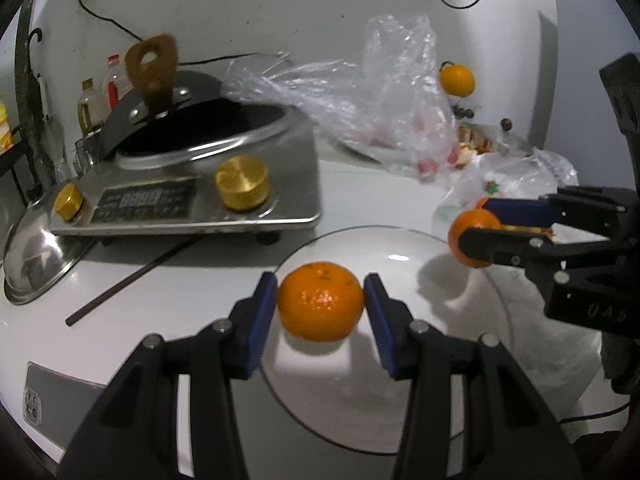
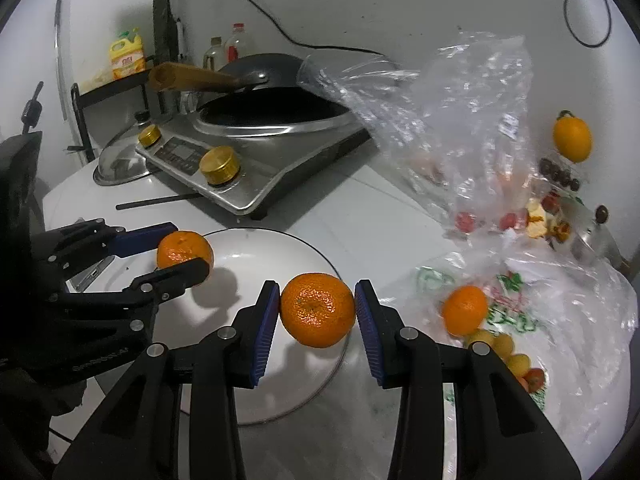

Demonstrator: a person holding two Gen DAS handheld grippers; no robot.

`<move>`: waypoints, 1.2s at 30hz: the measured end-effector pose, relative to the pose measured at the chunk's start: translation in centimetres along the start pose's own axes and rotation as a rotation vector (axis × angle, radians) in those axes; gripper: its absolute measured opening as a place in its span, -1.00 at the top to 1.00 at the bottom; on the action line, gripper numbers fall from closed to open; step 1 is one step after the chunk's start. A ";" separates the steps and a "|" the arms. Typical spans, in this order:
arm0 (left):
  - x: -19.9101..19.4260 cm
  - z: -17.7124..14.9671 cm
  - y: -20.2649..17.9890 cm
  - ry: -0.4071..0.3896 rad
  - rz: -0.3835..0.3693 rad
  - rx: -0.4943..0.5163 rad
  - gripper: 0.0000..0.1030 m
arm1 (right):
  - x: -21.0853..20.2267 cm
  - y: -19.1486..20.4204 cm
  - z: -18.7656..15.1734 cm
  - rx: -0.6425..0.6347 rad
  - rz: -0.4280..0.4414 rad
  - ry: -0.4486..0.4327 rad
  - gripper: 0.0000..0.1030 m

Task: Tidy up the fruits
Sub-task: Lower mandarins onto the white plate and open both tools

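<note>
I am looking across a white counter [image 2: 320,216] with a steel induction cooker [image 1: 192,184] at ten o'clock, a dark wok [image 2: 276,108] seated in it, its wooden handle pointing toward the left edge of my right view. Crumpled clear plastic bags [image 2: 460,128] spread from one o'clock down to four o'clock. A white plate [image 1: 360,392] sits at the centre of my left view, directly under the left gripper [image 1: 320,304].

That left gripper is pinching a mandarin [image 1: 320,304] between its blue pads, the fruit hanging above the plate and casting a shadow onto it. In my right view the right gripper [image 2: 317,308] clamps a second mandarin [image 2: 317,310] the same way, above the plate's rim at its four o'clock side. Each gripper shows in the other's camera, side on, fruit in its grip.

A third mandarin [image 2: 464,310] lies on a printed bag at three o'clock, with small yellow fruits [image 2: 504,348] just beside it at four. Another orange fruit [image 2: 572,138] sits by the wall at two o'clock, dark round fruits [image 2: 558,172] just below it. A thin dark stick [image 1: 132,276] lies at nine o'clock beside the cooker.
</note>
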State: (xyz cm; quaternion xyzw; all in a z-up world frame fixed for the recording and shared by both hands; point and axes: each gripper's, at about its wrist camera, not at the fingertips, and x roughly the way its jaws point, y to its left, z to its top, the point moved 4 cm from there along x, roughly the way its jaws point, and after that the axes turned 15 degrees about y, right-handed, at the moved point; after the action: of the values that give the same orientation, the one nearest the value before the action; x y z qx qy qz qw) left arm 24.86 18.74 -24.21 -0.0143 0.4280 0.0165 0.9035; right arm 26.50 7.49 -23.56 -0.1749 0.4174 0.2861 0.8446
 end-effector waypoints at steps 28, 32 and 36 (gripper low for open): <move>1.9 -1.5 0.7 0.060 -0.059 0.049 0.09 | 7.8 2.7 3.9 0.048 0.163 0.102 0.19; 1.9 -1.5 0.9 0.061 -0.062 0.042 0.09 | 7.8 2.7 4.1 0.050 0.162 0.103 0.19; 1.8 -1.5 0.8 0.066 -0.052 0.038 0.08 | 7.6 2.6 4.2 0.057 0.172 0.090 0.17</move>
State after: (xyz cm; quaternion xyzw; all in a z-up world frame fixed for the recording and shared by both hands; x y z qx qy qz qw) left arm 24.77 19.55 -26.55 -0.0087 0.4574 -0.0158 0.8891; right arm 31.04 14.29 -27.34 -0.1268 0.4763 0.3376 0.8019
